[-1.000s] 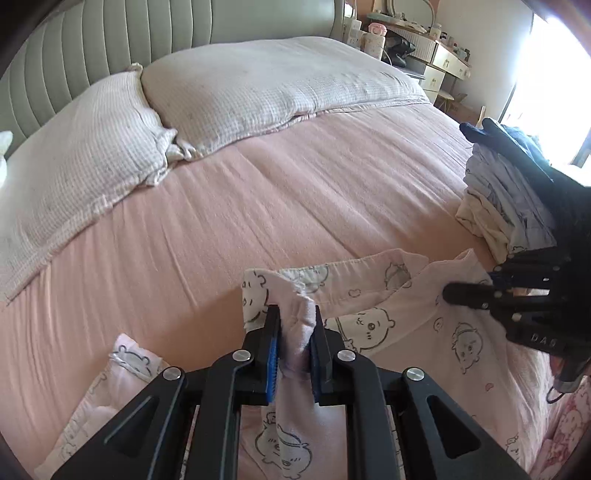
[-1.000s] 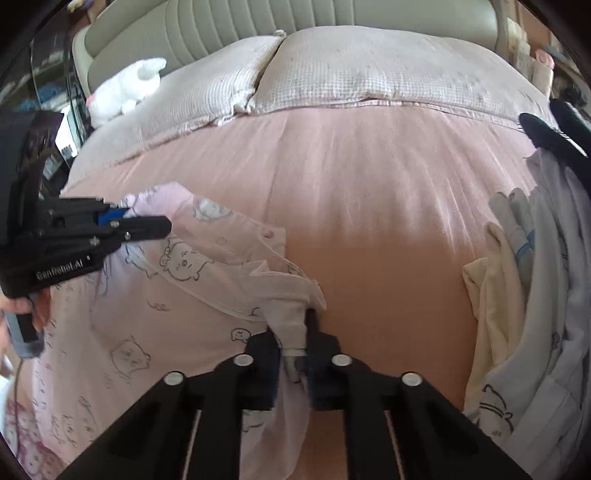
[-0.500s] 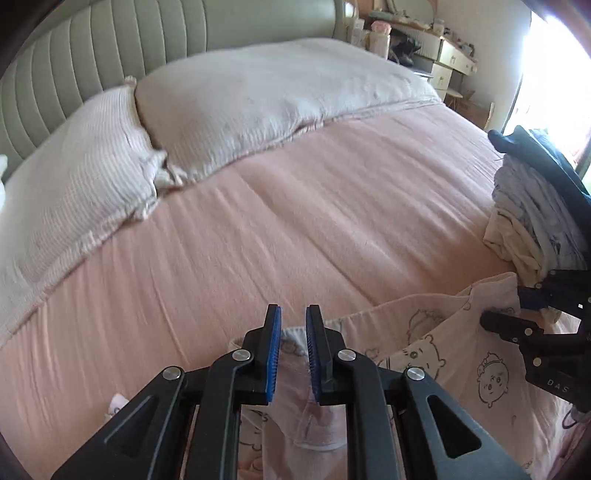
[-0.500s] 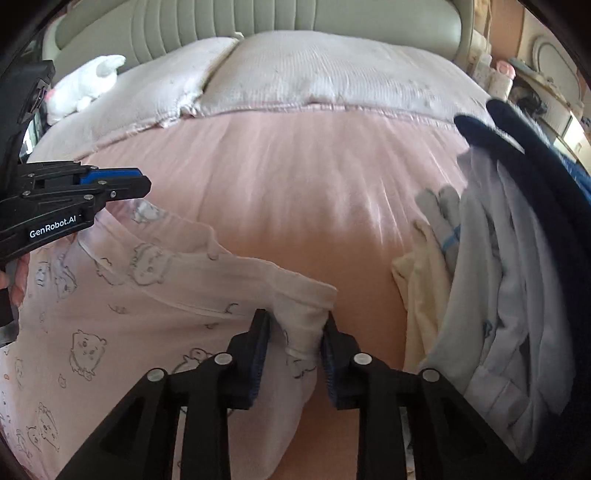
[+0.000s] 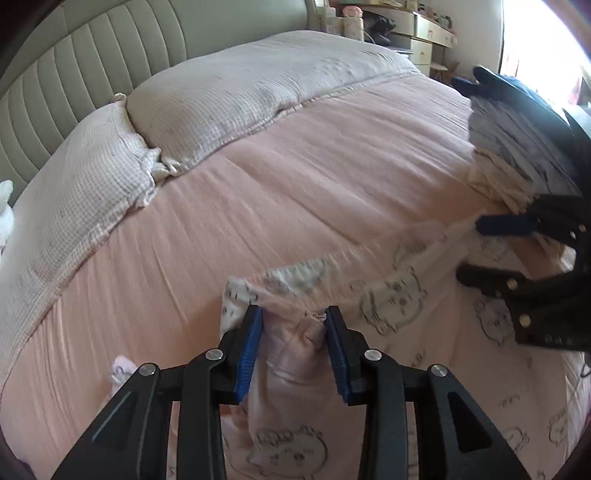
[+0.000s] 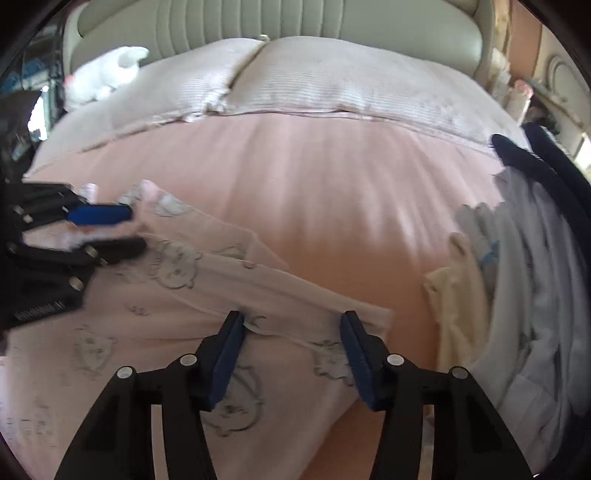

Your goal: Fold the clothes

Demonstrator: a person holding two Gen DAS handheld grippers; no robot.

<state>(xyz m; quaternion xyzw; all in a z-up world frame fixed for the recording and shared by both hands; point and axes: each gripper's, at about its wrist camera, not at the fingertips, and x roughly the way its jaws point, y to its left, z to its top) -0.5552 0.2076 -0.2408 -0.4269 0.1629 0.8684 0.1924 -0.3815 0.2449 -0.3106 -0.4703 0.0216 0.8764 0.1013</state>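
Observation:
A pale pink garment with bear prints [image 5: 391, 299] lies spread on the pink bed cover [image 5: 295, 192]. My left gripper [image 5: 293, 321] is open, and a bunched fold of the garment still sits between its blue pads. My right gripper [image 6: 291, 325] stands wide open over the garment's [image 6: 177, 295] upper edge, which lies flat beneath it. In the left wrist view the right gripper [image 5: 469, 251] shows at the right with its fingers apart. The right wrist view has the left gripper [image 6: 137, 229] at the left, over the garment's far corner.
Two grey-white pillows [image 5: 240, 96] lie against a padded headboard [image 6: 295, 22]. A pile of clothes [image 6: 524, 280], white, cream and dark blue, fills the bed's right side. A white plush toy [image 6: 110, 70] sits by the left pillow. A dresser [image 5: 417, 29] stands beyond the bed.
Both grippers carried the garment's edge up the bed and lowered it. Their jaws, shut on the fabric a second ago, have since opened, the right one widely.

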